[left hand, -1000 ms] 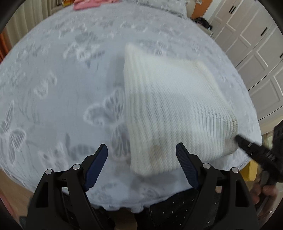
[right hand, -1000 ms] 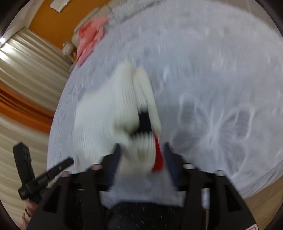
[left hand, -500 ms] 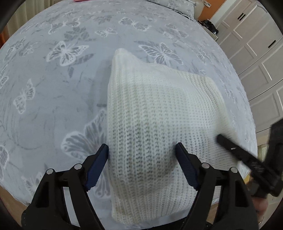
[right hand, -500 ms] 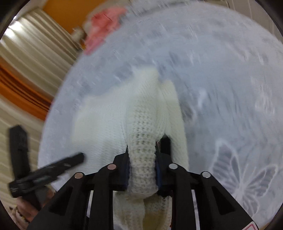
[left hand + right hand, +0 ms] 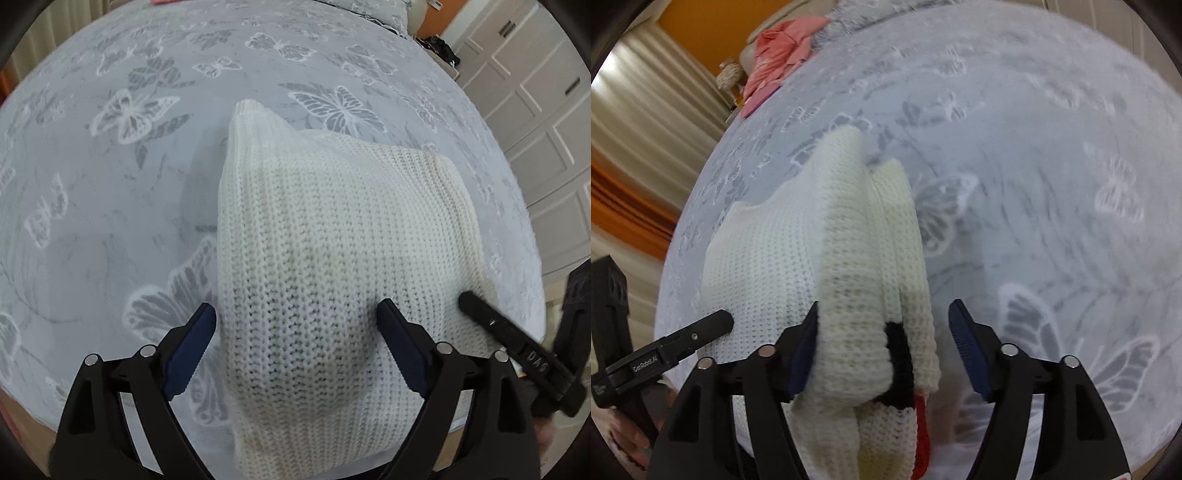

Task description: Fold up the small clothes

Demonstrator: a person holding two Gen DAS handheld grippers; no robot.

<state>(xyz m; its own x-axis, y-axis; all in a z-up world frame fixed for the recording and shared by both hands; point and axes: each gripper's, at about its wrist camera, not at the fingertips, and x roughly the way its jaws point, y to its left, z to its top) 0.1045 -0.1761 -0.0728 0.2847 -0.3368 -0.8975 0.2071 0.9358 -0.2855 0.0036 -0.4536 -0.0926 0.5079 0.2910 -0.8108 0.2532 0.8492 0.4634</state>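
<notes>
A folded cream-white knitted sweater [image 5: 332, 258] is spread on a bed covered by a grey butterfly-patterned sheet [image 5: 110, 184]. A pink garment [image 5: 783, 40] is seen at the far edge. Both the left claw [image 5: 295, 343] and right claw [image 5: 882, 343] are held wide, straddling the knit's near edge.

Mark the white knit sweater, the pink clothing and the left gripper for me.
white knit sweater [image 5: 325, 251]: left wrist view, middle of the knit.
pink clothing [image 5: 783, 48]: right wrist view, middle of the pile.
left gripper [image 5: 295, 332]: left wrist view, midway between its fingertips.
</notes>
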